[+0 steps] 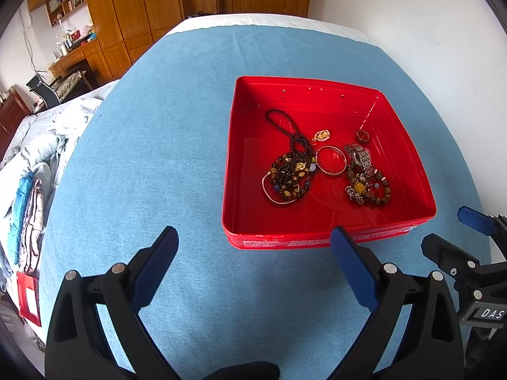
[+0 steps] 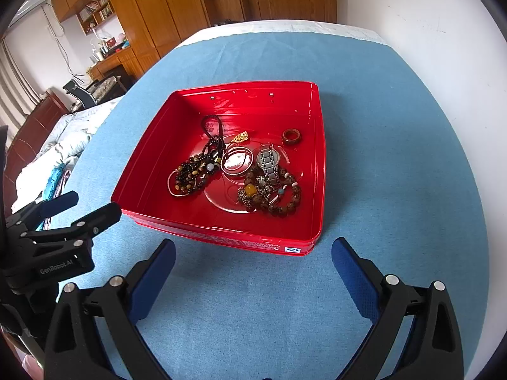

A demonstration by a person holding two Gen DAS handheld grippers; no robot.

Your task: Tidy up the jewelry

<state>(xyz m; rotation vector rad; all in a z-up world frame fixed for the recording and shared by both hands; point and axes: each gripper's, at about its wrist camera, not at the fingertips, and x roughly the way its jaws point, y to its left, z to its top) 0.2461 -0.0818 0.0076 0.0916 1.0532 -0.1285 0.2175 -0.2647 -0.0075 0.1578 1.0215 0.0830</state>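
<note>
Jewelry (image 2: 234, 171) in tray (image 2: 318, 164) on cloth (image 2: 396, 190)

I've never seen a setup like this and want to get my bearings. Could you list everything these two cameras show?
Red tray: one, red, on the blue cloth.
Blue cloth: one, blue, covering the surface.
Brown ring: one, brown, far right in the tray.
Gold pendant: one, gold, mid tray.
Metal watch: one, silver, right of centre.
Bangle: one, metallic, centre.
Beaded bracelets: two heaps, brown and amber, left and right.
Black cord: one, black, back left.
Wooden wardrobes: brown, background.
Left gripper: black, blue-padded jaws apart, empty.
Right gripper: same, jaws apart, empty.
</note>
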